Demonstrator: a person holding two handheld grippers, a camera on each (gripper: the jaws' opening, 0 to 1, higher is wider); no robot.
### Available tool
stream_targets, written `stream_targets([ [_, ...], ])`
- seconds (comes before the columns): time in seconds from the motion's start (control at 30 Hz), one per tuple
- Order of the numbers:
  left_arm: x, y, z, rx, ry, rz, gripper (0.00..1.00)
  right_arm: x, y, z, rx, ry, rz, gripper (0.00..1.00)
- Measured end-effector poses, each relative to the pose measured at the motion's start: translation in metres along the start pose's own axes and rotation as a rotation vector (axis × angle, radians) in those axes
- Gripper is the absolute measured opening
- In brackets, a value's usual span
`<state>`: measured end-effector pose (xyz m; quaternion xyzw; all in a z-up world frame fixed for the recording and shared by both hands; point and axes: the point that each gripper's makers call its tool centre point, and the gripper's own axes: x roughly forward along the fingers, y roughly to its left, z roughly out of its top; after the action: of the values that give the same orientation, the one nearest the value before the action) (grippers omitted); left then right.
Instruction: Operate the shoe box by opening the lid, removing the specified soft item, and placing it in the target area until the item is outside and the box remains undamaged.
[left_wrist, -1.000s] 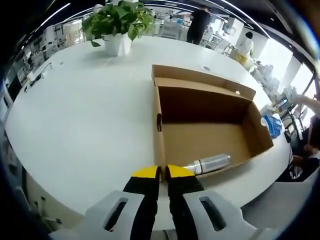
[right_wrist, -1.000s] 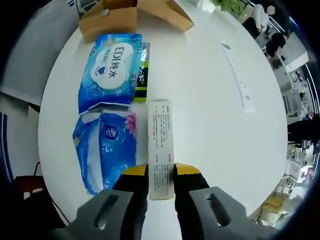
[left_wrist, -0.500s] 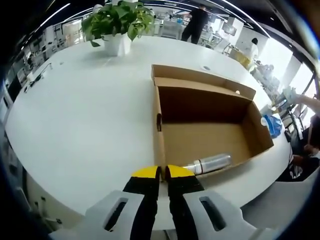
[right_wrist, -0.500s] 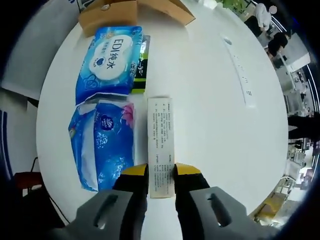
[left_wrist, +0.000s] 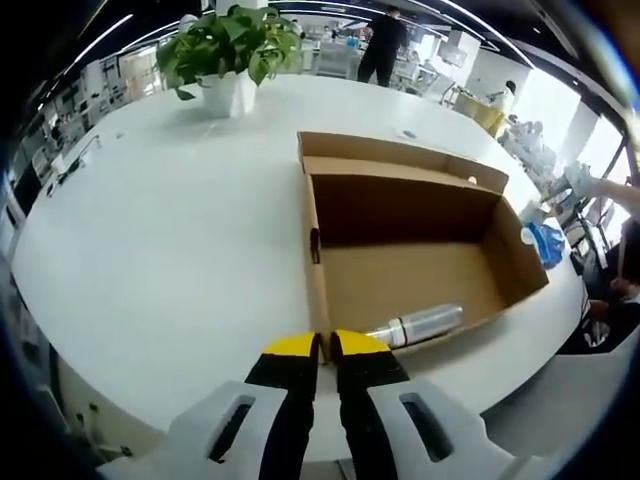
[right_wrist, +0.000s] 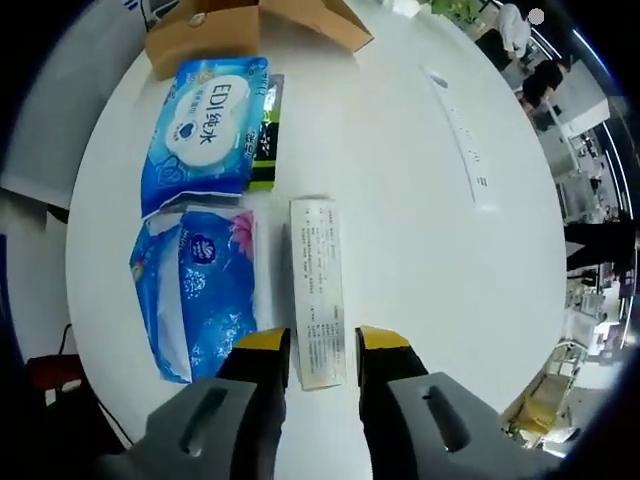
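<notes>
The brown cardboard shoe box stands open on the white table, its lid folded back on the far side. A silver bottle lies inside against the near wall. My left gripper is shut on nothing, its tips just short of the box's near corner. In the right gripper view a long white printed carton lies flat on the table. My right gripper is open, with a gap between each jaw and the carton's near end. A blue tissue pack and a blue wipes pack lie left of the carton.
A potted plant stands at the table's far side. A dark green packet lies beside the wipes pack, and the box's corner shows beyond it. The table edge runs close past the blue packs. People stand far off.
My right gripper's jaws have spread and let go of the white carton, which now rests on the table. The left gripper stays shut; its view has shifted only slightly.
</notes>
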<state>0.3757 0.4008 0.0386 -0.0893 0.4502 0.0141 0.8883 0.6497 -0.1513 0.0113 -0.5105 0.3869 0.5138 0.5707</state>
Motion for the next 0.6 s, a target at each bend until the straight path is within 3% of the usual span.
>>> stream_targets([
  [0.27, -0.002, -0.002, 0.004, 0.059, -0.012, 0.007, 0.06, -0.015, 0.000, 0.003, 0.042, -0.020, -0.038, 0.36],
  [0.43, -0.006, -0.004, 0.012, 0.092, -0.037, -0.001, 0.13, -0.026, 0.002, 0.005, 0.079, -0.035, -0.065, 0.39],
  [0.6, -0.009, -0.009, 0.020, 0.132, -0.057, -0.024, 0.15, -0.037, 0.014, 0.010, 0.116, -0.062, -0.074, 0.46],
])
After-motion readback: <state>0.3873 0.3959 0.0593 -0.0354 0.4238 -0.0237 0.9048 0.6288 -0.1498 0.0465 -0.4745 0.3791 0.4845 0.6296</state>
